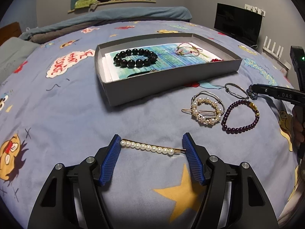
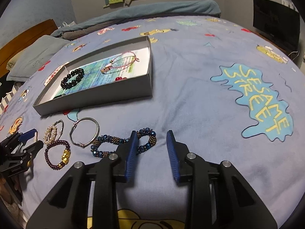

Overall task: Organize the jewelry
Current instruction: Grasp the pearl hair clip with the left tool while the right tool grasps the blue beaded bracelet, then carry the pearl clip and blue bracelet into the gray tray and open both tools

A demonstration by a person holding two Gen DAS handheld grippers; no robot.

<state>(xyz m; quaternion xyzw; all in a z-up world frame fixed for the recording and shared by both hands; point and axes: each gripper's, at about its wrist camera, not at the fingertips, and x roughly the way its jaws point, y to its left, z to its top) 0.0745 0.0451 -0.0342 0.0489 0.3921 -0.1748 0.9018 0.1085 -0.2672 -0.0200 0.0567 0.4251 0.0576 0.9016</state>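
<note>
My left gripper [image 1: 152, 143] rests on the blue bedspread with a gold hair pin set with pearls [image 1: 152, 147] spanning the gap; both blue pads touch its ends. My right gripper [image 2: 151, 132] stands open low over a blue and gold beaded bracelet [image 2: 106, 145]. One loop of that bracelet lies between the fingers beside the left pad [image 2: 132, 152], and the right pad is clear of it. A shallow grey box [image 1: 152, 87] holds a black bead bracelet [image 1: 135, 58], a pink cord bracelet [image 1: 187, 51] and something red [image 1: 217, 59].
Loose on the bedspread near the box lie a round pearl hair clip [image 1: 206, 110], a silver bangle [image 1: 236, 90] and a purple bead bracelet with gold charms [image 1: 240, 117]. A pillow [image 2: 36, 61] and folded blanket [image 2: 152, 9] lie at the far side, a dark monitor [image 2: 276, 22] at the right.
</note>
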